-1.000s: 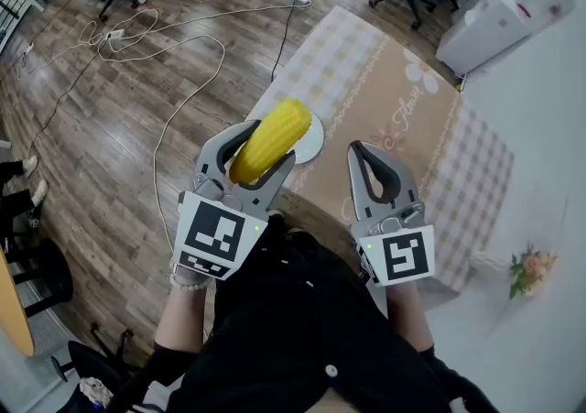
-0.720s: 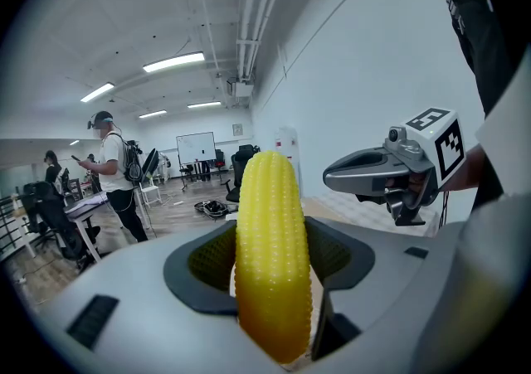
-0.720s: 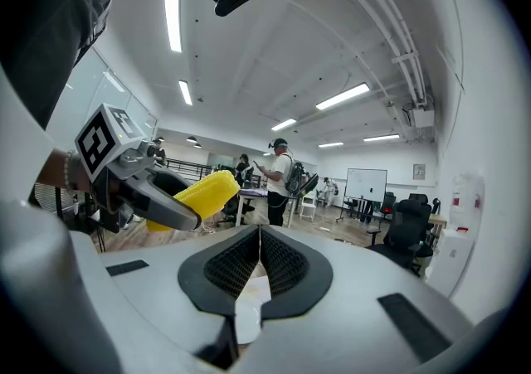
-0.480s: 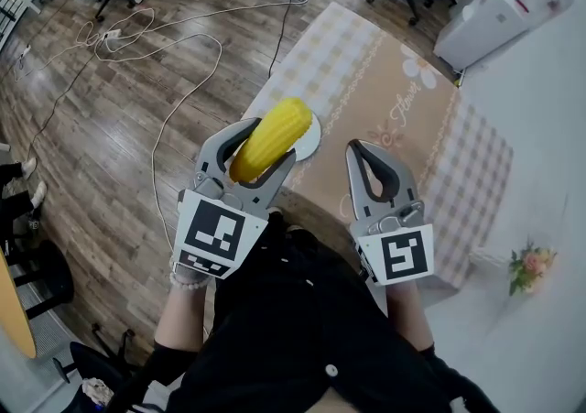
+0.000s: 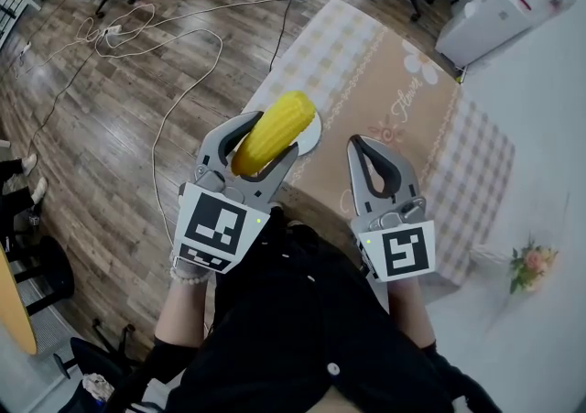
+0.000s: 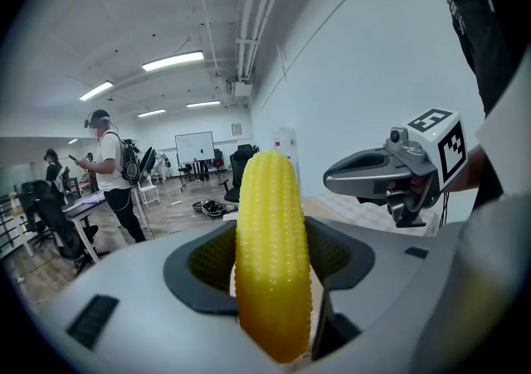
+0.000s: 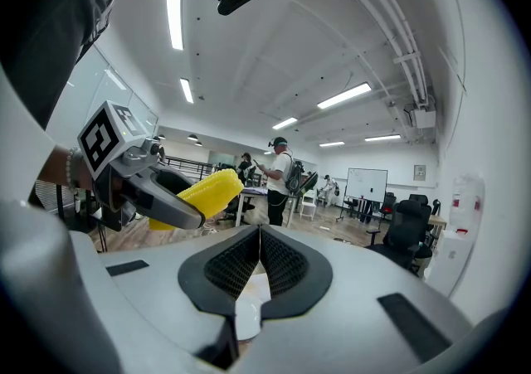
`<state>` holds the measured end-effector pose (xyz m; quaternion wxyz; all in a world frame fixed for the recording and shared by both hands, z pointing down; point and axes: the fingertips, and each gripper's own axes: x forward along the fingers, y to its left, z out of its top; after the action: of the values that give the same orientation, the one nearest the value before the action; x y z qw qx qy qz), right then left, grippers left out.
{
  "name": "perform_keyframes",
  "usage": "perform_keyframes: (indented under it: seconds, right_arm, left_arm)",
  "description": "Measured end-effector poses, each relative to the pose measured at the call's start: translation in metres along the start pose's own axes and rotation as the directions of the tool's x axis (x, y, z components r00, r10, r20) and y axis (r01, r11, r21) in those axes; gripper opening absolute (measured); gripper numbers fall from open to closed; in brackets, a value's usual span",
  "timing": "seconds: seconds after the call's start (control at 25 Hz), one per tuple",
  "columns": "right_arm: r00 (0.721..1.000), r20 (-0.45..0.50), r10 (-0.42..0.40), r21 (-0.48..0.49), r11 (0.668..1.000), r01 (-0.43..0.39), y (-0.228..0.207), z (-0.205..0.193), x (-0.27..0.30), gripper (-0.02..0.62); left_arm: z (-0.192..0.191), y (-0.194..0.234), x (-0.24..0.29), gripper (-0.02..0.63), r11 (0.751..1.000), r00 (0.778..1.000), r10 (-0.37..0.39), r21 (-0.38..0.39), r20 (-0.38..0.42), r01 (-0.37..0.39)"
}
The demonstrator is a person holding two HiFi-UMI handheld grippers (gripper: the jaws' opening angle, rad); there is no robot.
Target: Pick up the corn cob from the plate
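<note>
Pick looks done: left gripper fingers clamp the corn cob mid-frame, clear of the plate on the table; right gripper fingers closed, empty; next: hold steady.

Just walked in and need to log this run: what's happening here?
A person holds a gripper in each hand. The left gripper is shut on a yellow corn cob, held in the air over the white plate on the cloth-covered table. The right gripper is shut and empty.
</note>
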<state>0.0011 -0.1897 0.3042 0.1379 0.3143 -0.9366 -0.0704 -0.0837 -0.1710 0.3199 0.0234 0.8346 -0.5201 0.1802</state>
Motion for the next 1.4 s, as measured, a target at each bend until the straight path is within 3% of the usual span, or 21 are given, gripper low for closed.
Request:
perform_keyframes:
  seconds: [1.4]
  right_arm:
    - [1.000,-0.007,-0.022,0.001,1.000,0.022,-0.009,-0.006,-0.004,0.041]
  left_arm:
    - [0.001,-0.005,0.012,0.258,1.000,1.000,-0.029,0.001,-0.007,0.029]
